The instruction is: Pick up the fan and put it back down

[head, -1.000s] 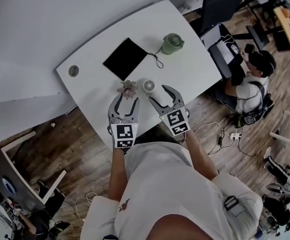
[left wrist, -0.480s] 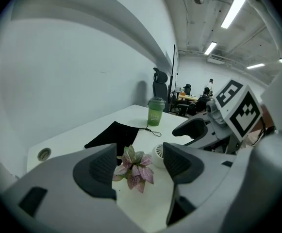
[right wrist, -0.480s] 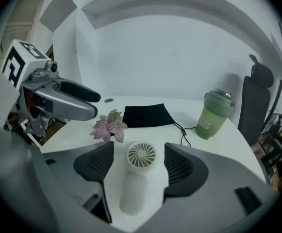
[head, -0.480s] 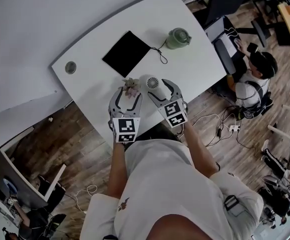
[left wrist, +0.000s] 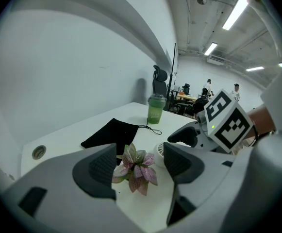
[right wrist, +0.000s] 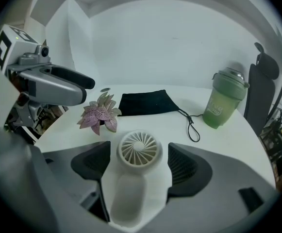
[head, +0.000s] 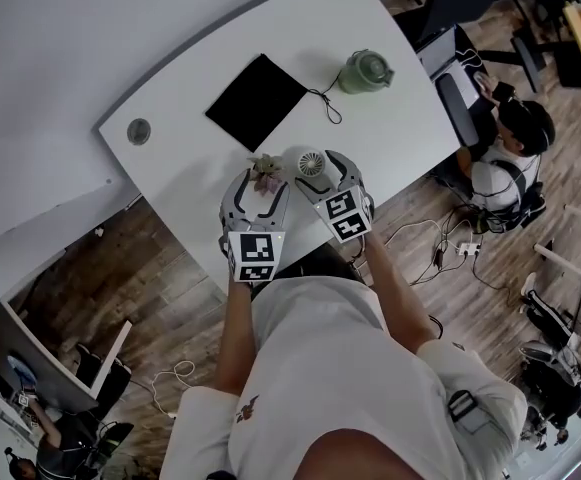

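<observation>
Slippage is the main risk: the fan [right wrist: 136,178] sits near the tabletop's [head: 390,138] near edge between the right gripper's [right wrist: 141,165] jaws, which have just been opening wide, pads clear of it, so an off-centre squeeze could squirt it off. The left gripper's [left wrist: 141,161] jaws, also just opening, straddle the small plant [left wrist: 133,171] untouched and could topple it

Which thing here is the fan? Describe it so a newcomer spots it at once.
On the white table, go to the near edge, where the right gripper, whose jaws have just been opening, stands around it. The fan is the small white piece beside the pink-leaved plant; its round, spoked grille sets it apart from the plant, black pouch and green cup.
</observation>
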Available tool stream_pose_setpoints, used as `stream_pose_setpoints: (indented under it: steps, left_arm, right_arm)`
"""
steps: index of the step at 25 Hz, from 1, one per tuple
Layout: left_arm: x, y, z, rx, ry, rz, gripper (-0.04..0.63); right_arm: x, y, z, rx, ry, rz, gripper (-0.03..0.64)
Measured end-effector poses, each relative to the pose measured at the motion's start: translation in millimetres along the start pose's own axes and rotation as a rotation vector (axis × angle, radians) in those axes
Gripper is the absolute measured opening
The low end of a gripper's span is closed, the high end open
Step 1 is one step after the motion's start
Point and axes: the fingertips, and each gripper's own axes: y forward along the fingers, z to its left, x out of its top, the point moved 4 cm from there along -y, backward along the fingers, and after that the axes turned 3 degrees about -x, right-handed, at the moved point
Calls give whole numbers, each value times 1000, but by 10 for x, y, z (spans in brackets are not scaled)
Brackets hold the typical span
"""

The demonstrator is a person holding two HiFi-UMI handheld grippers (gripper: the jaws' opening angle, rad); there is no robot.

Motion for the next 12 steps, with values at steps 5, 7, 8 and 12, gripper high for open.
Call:
stream_pose_setpoints:
  steps: [5, 7, 8, 12]
  left_arm:
    - [-13, 45, 26, -6, 0, 0, 301]
    - [-13, 51, 33, -7, -1, -1, 301]
    - [-13, 51, 32, -8, -3, -1, 301]
    - [-21, 44, 18, -10, -6, 1, 301]
  right_arm:
    - [-59, 129, -20, 2, 4, 30, 379]
    - [-77, 173, -23, 6, 4, 42, 377]
    - [-87, 192, -21, 11, 5, 49, 377]
    - [-108, 225, -4, 30, 15, 58, 359]
